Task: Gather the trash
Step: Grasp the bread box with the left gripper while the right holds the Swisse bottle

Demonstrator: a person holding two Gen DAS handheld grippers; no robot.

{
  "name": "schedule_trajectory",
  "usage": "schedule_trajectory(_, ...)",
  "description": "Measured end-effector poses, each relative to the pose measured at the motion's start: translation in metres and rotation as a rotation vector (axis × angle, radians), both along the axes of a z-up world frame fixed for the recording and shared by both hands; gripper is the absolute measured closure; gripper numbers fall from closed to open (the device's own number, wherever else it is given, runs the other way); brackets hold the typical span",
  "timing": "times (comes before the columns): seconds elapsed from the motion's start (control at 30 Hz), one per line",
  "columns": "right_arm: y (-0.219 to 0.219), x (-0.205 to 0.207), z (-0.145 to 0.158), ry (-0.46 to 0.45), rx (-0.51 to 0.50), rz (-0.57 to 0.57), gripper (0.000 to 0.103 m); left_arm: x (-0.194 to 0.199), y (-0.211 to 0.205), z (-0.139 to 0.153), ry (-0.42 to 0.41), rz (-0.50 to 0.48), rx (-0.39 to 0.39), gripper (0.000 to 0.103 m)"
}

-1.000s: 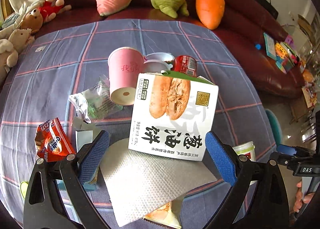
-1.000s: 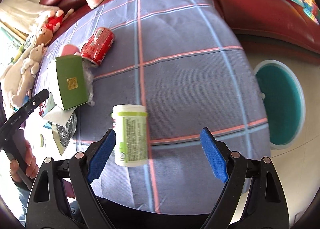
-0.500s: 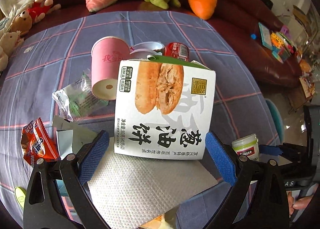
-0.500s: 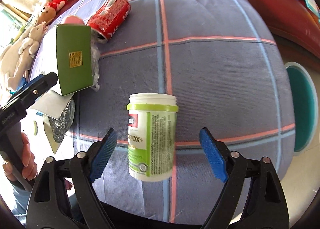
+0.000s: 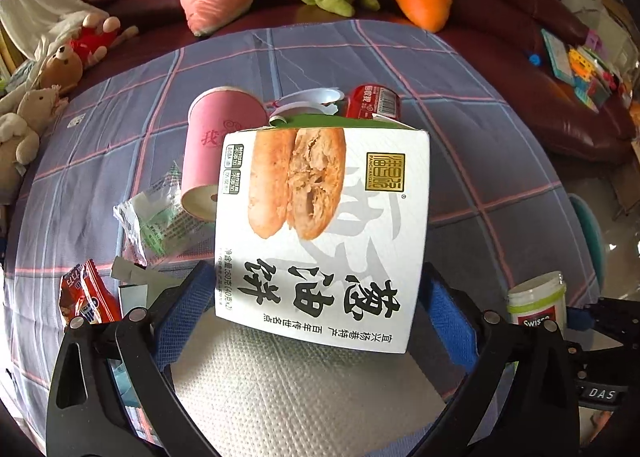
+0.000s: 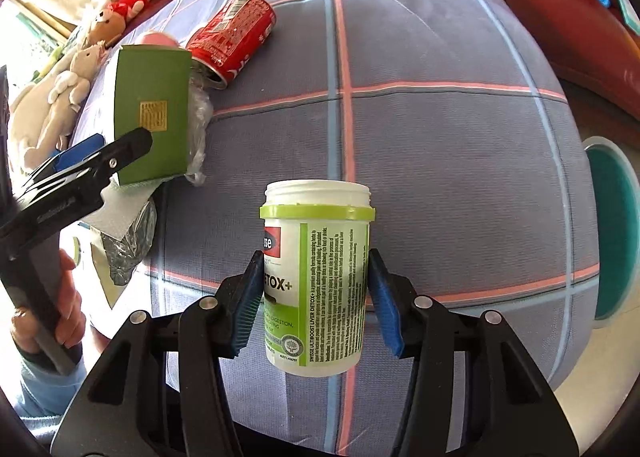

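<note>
A white pastry box [image 5: 320, 225] with a green top stands on the checked blue tablecloth [image 5: 480, 161]. My left gripper [image 5: 316, 273] straddles its lower end. Its blue pads [image 5: 184, 313] sit just outside the box's two sides, and I see no squeeze. From the right wrist view the box's green face [image 6: 152, 113] shows with the left gripper [image 6: 100, 161] beside it. A lidless white and green supplement bottle [image 6: 316, 277] is between the fingers of my right gripper [image 6: 315, 257]. Those jaws are closing, and both pads touch the bottle's sides. The bottle [image 5: 536, 301] also shows at the left view's right edge.
Behind the box lie a pink paper cup [image 5: 216, 149], a red can [image 6: 232, 37] and torn white lids. A clear wrapper [image 5: 156, 217], a red snack packet [image 5: 86, 297] and a paper towel [image 5: 304, 385] lie nearby. A teal round bin [image 6: 612, 233] stands past the table's right edge. Plush toys line the sofa.
The right jaws narrowed from wide apart to touching the bottle as the gripper came down around it. The left gripper moved in and down until the box sits between its pads, width unchanged.
</note>
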State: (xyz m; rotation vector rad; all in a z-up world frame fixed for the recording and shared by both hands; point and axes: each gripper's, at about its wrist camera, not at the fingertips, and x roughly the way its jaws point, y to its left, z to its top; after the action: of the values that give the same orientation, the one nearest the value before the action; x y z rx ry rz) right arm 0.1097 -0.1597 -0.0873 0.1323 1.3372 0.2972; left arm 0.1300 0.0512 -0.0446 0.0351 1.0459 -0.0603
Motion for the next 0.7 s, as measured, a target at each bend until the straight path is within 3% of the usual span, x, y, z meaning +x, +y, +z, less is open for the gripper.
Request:
schedule_trajectory(0.23,-0.015,0.000,0.000,-0.001,0.040,-0.027,0.055,-0.003,0.006,0.003,-0.016,-0.023,-0.039,0.006)
schedule_trajectory(0.3,-0.016,0.000,0.000,0.000,0.049,-0.031,0.054,-0.006,0.007,0.008,-0.021,-0.031,-0.064,0.013)
schedule_trajectory(0.57,-0.035,-0.002,0.012,-0.039,0.067,-0.075,0.054,-0.025,-0.020,0.020,0.002,-0.192,-0.133,0.012)
schedule_trajectory(0.7,-0.036,-0.003,0.019,-0.053,0.058,-0.075,0.054,-0.029,0.004,0.034,-0.026,-0.159,-0.173,0.012)
